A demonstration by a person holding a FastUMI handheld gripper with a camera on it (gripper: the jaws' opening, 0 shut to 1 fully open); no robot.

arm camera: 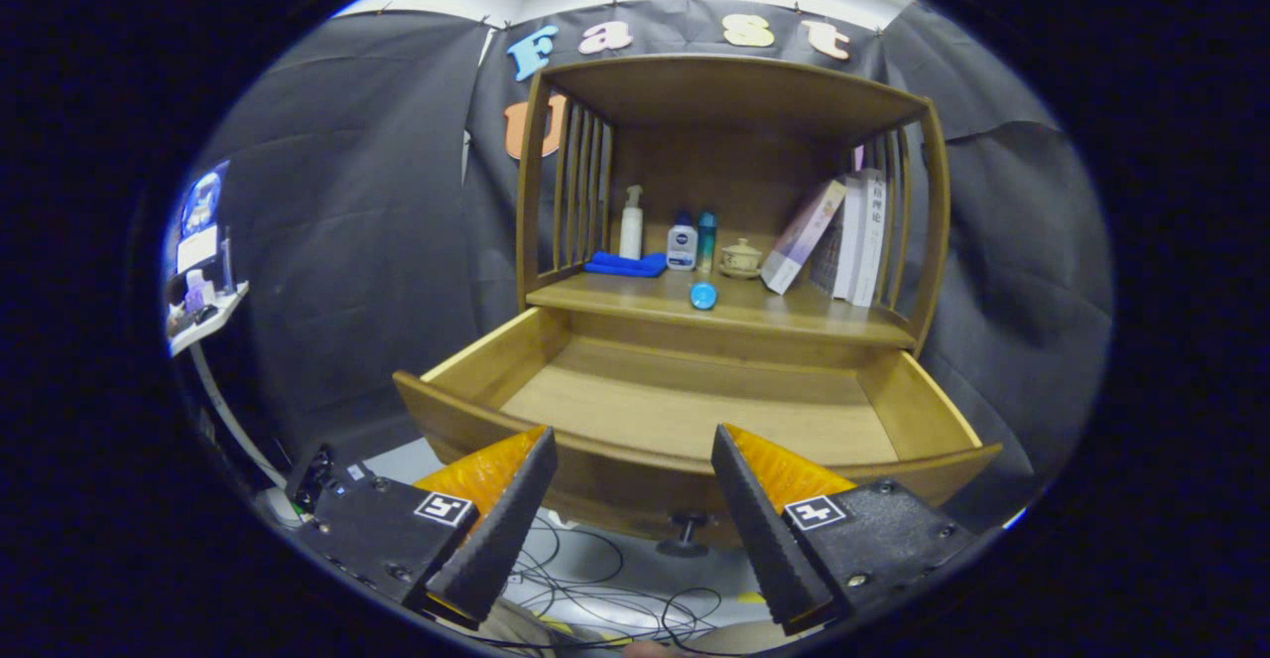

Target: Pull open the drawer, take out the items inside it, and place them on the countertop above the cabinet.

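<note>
My hand-held gripper (630, 469) hangs in front of the drawer (695, 410), its fingers spread wide and holding nothing. The drawer stands pulled well out of the cabinet (729, 92), and its floor looks bare as far as I can see; the near front panel hides the strip just behind it, so something small could lie there unseen. The knob (685, 531) sits below and between my fingertips.

On the table (635, 301) above the drawer a blue puck (702, 295) lies close to the front edge. Behind it are a blue cloth (625, 264), a pump bottle (631, 224), a white bottle (681, 244), a teal can (705, 240), a lidded cup (740, 259) and some leaning books (838, 236).

I judge the job nearly or fully done, and the risks come from that. If I call the drawer empty without looking over the front panel, I may leave an item behind. If I reach in again, my spread fingers could catch the front panel or drag along the side walls. Any move over the table could nudge the puck, which lies so near the edge that it would drop back into the drawer. Cables (595, 589) lie on the floor under the drawer; lowering the gripper could snag them.
</note>
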